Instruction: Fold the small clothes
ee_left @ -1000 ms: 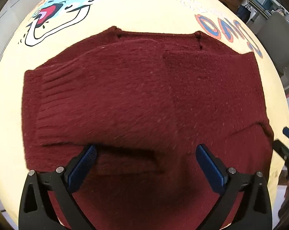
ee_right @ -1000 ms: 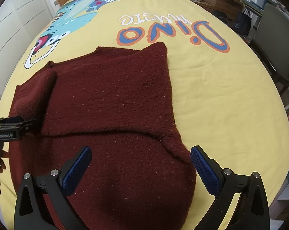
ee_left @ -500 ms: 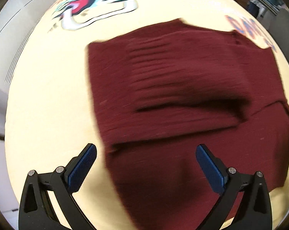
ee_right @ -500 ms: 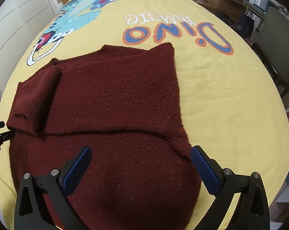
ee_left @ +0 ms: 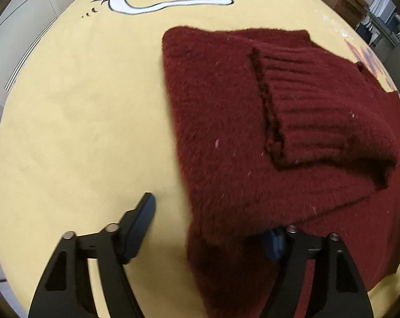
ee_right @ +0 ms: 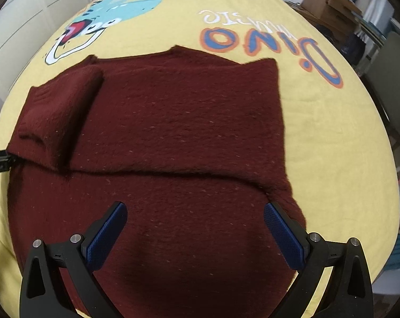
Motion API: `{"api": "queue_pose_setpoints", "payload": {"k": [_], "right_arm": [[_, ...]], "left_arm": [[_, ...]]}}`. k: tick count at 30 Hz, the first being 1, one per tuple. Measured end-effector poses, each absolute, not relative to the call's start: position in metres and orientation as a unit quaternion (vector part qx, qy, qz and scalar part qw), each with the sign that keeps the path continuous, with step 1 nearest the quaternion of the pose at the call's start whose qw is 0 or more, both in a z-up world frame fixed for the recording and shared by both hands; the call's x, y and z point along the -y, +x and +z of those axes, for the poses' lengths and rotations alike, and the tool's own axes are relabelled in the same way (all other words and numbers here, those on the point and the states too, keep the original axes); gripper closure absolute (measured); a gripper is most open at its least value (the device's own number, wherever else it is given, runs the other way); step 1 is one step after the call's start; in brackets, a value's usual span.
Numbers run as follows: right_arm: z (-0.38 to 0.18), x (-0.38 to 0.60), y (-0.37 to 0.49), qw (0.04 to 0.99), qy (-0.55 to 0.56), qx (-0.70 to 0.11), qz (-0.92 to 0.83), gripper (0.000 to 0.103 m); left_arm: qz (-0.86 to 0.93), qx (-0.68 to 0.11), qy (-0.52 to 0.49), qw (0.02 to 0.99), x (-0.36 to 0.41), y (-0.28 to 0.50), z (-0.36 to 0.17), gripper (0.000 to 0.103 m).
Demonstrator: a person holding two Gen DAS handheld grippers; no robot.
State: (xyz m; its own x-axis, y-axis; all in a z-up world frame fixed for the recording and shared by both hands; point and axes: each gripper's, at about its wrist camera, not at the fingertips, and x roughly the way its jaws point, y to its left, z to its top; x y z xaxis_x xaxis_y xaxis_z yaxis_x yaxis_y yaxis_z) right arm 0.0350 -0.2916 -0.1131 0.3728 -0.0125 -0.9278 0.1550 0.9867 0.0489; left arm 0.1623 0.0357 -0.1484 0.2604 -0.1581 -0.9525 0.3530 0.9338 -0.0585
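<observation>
Left tongs [ee_left: 213, 228] now at sweater [ee_left: 253, 132] edge, closing around it; right tongs [ee_right: 194, 233] agape.

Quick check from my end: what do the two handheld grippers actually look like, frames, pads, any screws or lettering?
Both grippers, left gripper and right gripper, have matte black skeletal frames with triangular cut-outs and round silver screws at the finger joints. The fingers carry blue pads with a fine knurled texture. In the right wrist view, the left gripper's black tip shows small white lettering, too small to read. No cables or sleeves visible.

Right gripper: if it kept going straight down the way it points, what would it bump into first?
Probably the fuzzy dark red knitted sweater, which lies spread under the right gripper and its open fingers.
</observation>
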Motion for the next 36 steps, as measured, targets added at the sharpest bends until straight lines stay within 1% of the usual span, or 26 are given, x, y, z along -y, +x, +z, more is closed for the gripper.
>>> {"api": "queue_pose_setpoints", "payload": {"k": [1,3,4,7,9,15,23,24,26,30,31,32,33,34,35,36], "right_arm": [[-0.111,0.286,0.039,0.828,0.059,-0.556,-0.048,0.001],[-0.106,0.276,0.045,0.831,0.048,-0.553,-0.041,0.001],[-0.103,0.27,0.049,0.833,0.042,-0.55,-0.037,0.001],[-0.091,0.248,0.065,0.84,0.022,-0.542,-0.019,0.001],[-0.083,0.232,0.077,0.844,0.01,-0.536,-0.003,0.001],[-0.064,0.166,0.115,0.85,-0.049,-0.519,0.071,0.001],[-0.083,0.084,0.162,0.826,-0.144,-0.526,0.142,0.001],[-0.089,0.075,0.168,0.82,-0.161,-0.53,0.145,0.002],[-0.1,0.063,0.176,0.81,-0.17,-0.538,0.16,0.007],[-0.119,0.046,0.184,0.795,-0.177,-0.552,0.177,0.013],[-0.123,0.043,0.184,0.793,-0.181,-0.553,0.18,0.018],[-0.126,0.04,0.184,0.791,-0.183,-0.555,0.183,0.031],[-0.129,0.038,0.185,0.789,-0.187,-0.556,0.183,0.04],[-0.132,0.037,0.185,0.789,-0.192,-0.556,0.177,0.055],[-0.133,0.037,0.186,0.789,-0.195,-0.557,0.17,0.065],[-0.133,0.039,0.186,0.79,-0.194,-0.558,0.164,0.071]], "left_arm": [[-0.169,-0.583,0.081,0.79,-0.035,0.162,-0.148,0.051],[-0.189,-0.584,0.071,0.786,-0.032,0.163,-0.147,0.075],[-0.195,-0.586,0.065,0.784,-0.031,0.166,-0.147,0.079],[-0.206,-0.589,0.055,0.78,-0.03,0.167,-0.148,0.087],[-0.212,-0.59,0.049,0.778,-0.033,0.168,-0.149,0.089],[-0.209,-0.597,0.029,0.774,-0.039,0.169,-0.154,0.089],[-0.21,-0.605,0.018,0.768,-0.051,0.171,-0.154,0.089],[-0.209,-0.605,0.021,0.768,-0.05,0.17,-0.154,0.089],[-0.207,-0.606,0.027,0.768,-0.045,0.17,-0.154,0.089],[-0.21,-0.609,0.022,0.764,-0.047,0.172,-0.155,0.089],[-0.21,-0.61,0.021,0.764,-0.047,0.172,-0.155,0.089],[-0.21,-0.61,0.022,0.764,-0.043,0.173,-0.155,0.089],[-0.209,-0.61,0.024,0.764,-0.04,0.175,-0.155,0.089],[-0.209,-0.609,0.025,0.765,-0.039,0.175,-0.155,0.089],[-0.208,-0.609,0.025,0.765,-0.038,0.176,-0.155,0.089],[-0.209,-0.609,0.023,0.765,-0.038,0.176,-0.155,0.089]]}}
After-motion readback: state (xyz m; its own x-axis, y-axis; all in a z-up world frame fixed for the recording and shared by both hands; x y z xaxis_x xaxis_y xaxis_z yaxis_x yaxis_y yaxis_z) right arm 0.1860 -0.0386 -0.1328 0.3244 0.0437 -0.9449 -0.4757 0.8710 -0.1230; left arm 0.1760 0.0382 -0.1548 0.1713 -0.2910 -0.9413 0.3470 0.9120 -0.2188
